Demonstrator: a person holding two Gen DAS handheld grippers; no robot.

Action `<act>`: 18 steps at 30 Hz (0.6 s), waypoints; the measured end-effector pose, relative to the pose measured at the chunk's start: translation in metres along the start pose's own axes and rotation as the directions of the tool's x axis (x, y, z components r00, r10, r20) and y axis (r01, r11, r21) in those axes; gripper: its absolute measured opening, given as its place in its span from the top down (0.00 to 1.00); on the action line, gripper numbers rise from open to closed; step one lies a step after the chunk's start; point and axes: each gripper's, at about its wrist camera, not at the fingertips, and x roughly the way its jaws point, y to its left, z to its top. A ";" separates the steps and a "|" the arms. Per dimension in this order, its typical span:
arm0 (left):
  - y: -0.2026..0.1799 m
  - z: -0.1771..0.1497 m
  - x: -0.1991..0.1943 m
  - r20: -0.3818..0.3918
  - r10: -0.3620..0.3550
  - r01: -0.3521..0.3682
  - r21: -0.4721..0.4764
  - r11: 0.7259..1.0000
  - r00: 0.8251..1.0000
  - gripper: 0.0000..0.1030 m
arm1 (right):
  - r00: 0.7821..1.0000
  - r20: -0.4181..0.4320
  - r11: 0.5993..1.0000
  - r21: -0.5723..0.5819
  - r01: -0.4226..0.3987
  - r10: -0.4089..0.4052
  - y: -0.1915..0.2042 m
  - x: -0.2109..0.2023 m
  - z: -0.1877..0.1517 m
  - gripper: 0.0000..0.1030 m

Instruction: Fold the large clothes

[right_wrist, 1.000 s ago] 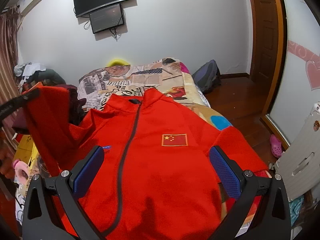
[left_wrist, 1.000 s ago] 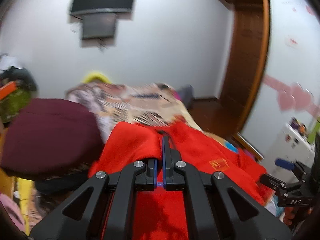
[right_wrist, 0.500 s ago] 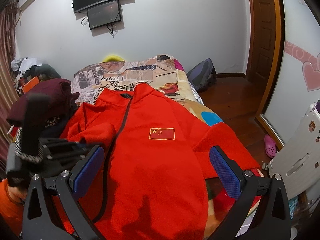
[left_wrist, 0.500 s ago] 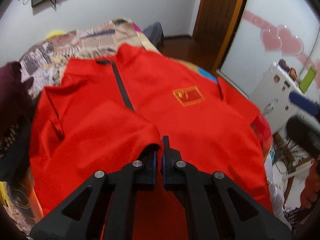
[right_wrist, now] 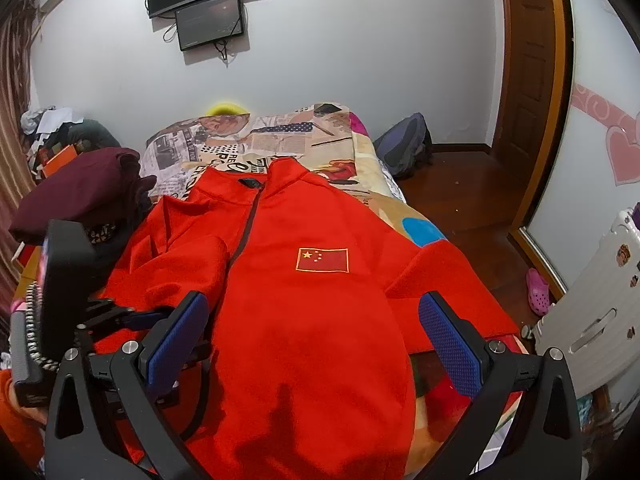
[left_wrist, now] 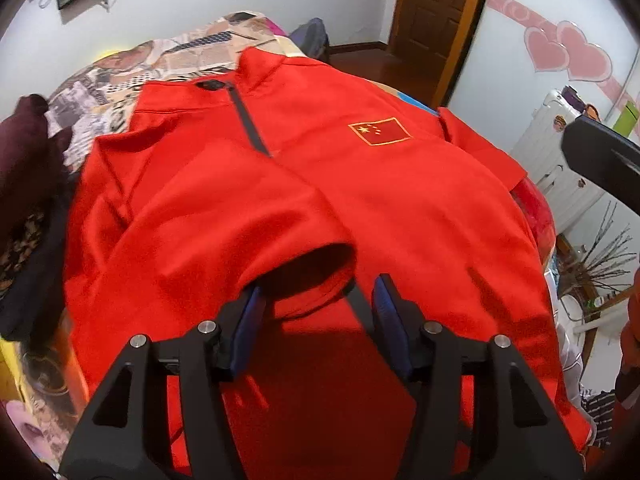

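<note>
- So the big red fleece zip-up jacket with the little flag patch (right_wrist: 320,280) is laid out front-up on the bed with the newspaper-print cover (right_wrist: 280,140), collar toward the far wall. It takes up most of the near half of the mattress.
- Done so far, going by how it lies: one sleeve (left_wrist: 224,216) is folded in across the chest, cuff end sitting near the zip line. That's about it for folds.
- Not done: the other sleeve (right_wrist: 452,280) is stretched out toward the bed edge on the door side, and the body hasn't been folded up at all. I'd call it early days, maybe a third in at best.
- Left gripper (left_wrist: 316,312) is right at the folded sleeve's cuff with its jaws opening. The cuff sits in the gap between the blue pads (left_wrist: 250,320), but they don't look to be pressing on it, so it reads as a release.
- Right gripper (right_wrist: 312,340) hangs over the lower front of the jacket, jaws spread wide, pinching nothing.
- Off to the side there's a dark maroon folded pile of clothes (right_wrist: 76,192) beside the jacket's shoulder, not part of this fold as far as I can tell.
</note>
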 end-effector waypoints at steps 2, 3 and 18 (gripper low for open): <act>0.007 -0.002 -0.011 0.022 0.008 -0.007 -0.018 1.000 1.000 0.46 | 1.000 0.002 1.000 -0.009 -0.003 0.003 0.002 0.000 0.001 0.00; 0.011 -0.002 -0.016 0.033 0.013 -0.012 -0.026 1.000 0.999 0.46 | 1.000 0.002 1.000 -0.013 -0.003 0.003 0.004 0.000 0.001 0.00; 0.140 -0.051 -0.094 0.112 0.389 -0.334 -0.334 0.882 0.914 0.30 | 0.995 -0.038 0.961 -0.258 -0.103 0.096 0.068 0.027 0.011 0.00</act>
